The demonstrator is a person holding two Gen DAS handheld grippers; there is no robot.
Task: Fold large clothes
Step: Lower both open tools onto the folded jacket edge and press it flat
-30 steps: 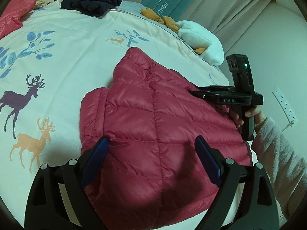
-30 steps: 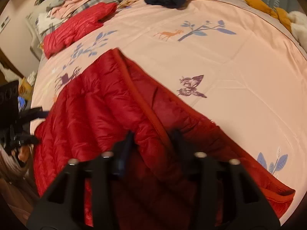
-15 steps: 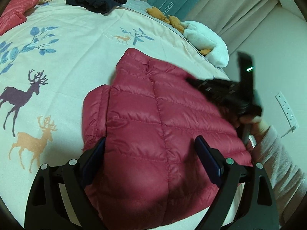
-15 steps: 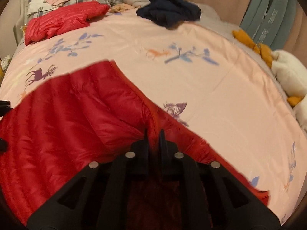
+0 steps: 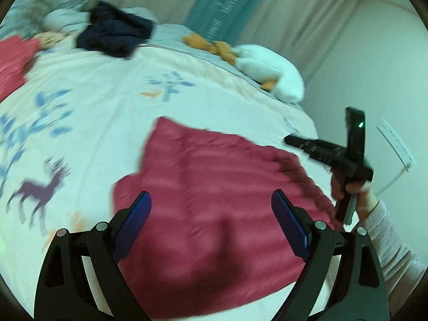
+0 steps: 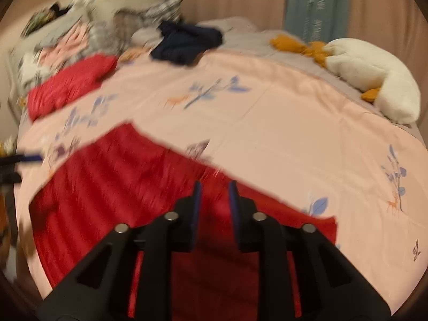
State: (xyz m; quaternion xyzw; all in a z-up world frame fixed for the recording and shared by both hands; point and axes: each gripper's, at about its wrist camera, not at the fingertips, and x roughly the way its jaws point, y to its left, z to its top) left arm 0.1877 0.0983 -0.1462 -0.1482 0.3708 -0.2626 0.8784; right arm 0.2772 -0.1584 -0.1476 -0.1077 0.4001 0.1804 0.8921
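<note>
A red quilted puffer jacket (image 5: 214,200) lies folded on the bed's printed cover (image 5: 101,107); it also shows in the right wrist view (image 6: 128,187). My left gripper (image 5: 211,214) is wide open and empty, held above the jacket's near part. My right gripper (image 6: 213,200) has its jaws a little apart with nothing between them, raised over the jacket's right edge. The right gripper also shows in the left wrist view (image 5: 291,141), held in a hand clear of the fabric. Both views are motion-blurred.
A dark navy garment (image 5: 115,34) and a second red jacket (image 6: 69,85) lie at the far side with a pile of clothes (image 6: 67,40). A white plush with orange parts (image 5: 267,67) lies at the right. Curtains (image 5: 281,5) and a wall socket (image 5: 396,144) stand behind.
My right gripper let go of the jacket's edge, opened slightly and lifted away. The flap now lies flat on the jacket. Both grippers rose and tilted up.
</note>
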